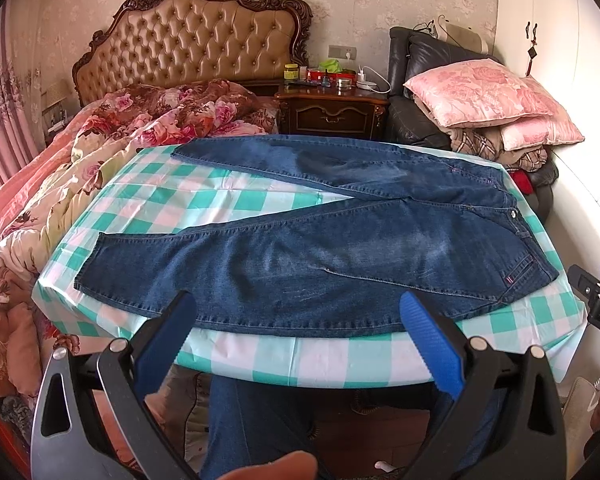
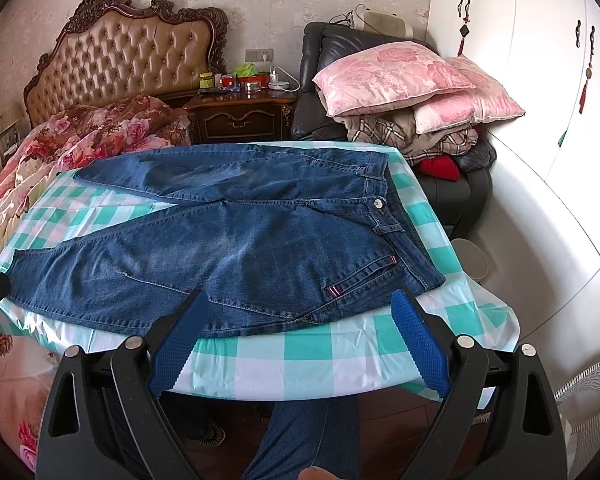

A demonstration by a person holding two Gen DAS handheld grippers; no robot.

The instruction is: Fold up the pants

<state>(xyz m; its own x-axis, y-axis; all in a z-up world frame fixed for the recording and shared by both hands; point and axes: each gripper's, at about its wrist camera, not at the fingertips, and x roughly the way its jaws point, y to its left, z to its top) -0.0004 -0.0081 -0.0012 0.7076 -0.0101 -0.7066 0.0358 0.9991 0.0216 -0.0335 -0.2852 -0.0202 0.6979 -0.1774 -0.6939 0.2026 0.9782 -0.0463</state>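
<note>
Folding the jeans (image 1: 300, 256) is best begun by gripping the near leg's edge; the left gripper (image 1: 298, 308) and right gripper (image 2: 300, 306) are held wide, empty.

Both wrist views near table's (image 1: 340, 364) front edge, facing bed (image 1: 100, 148); share jeans (image 2: 228, 248), headboard wall.

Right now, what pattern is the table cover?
Teal-and-white checks on the table cover; right wrist view shows it best.

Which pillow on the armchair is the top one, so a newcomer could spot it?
Start at the black armchair right of the nightstand. A heap of bedding sits on it. The top pillow is the widest, pink with rose print, lying over a smaller pink pillow and plaid blanket.
</note>
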